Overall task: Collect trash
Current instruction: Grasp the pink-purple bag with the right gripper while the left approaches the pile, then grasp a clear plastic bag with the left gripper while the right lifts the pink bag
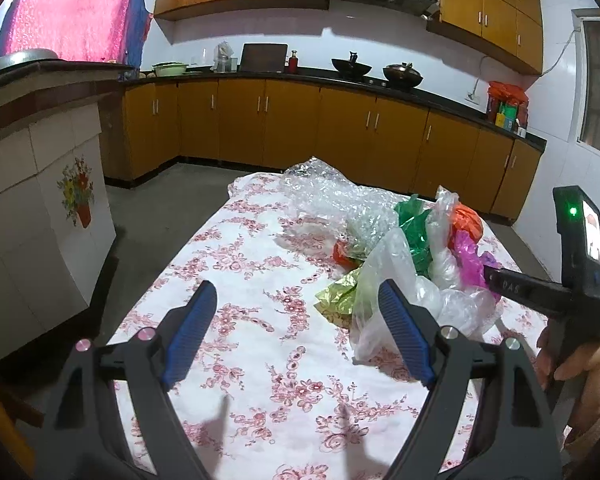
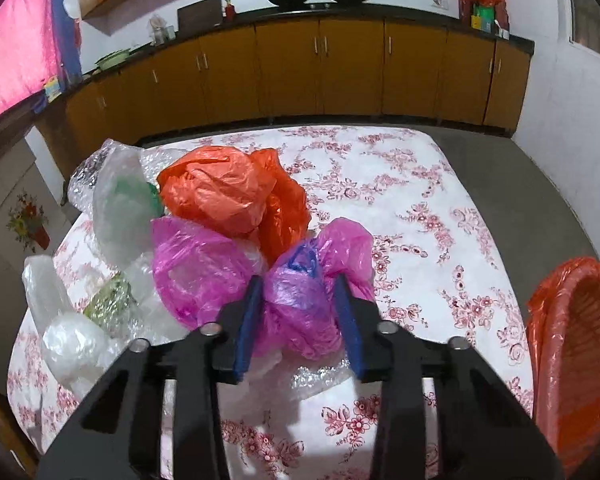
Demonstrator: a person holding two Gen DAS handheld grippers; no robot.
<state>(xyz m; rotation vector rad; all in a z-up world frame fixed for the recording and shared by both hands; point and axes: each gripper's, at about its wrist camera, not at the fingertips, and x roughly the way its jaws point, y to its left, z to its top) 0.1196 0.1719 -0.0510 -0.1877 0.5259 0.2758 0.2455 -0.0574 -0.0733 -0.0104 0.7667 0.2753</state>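
Observation:
A heap of crumpled plastic trash lies on the floral tablecloth [image 1: 260, 280]: bubble wrap [image 1: 324, 188], a clear bag [image 1: 380, 280], green foil [image 1: 414, 224], an orange bag [image 2: 228, 192] and a pink bag [image 2: 300, 304]. My left gripper [image 1: 296, 300] is open and empty above the cloth, its right finger beside the clear bag. My right gripper [image 2: 298, 284] has its jaws around the pink bag, with the bag filling the gap between the blue pads; it also shows in the left wrist view [image 1: 496, 280].
An orange basket lined with an orange bag [image 2: 580, 352] stands at the table's right edge. Wooden cabinets [image 1: 340, 124] and a dark counter with pans run along the back wall. A white tiled counter [image 1: 40, 208] stands left of the table.

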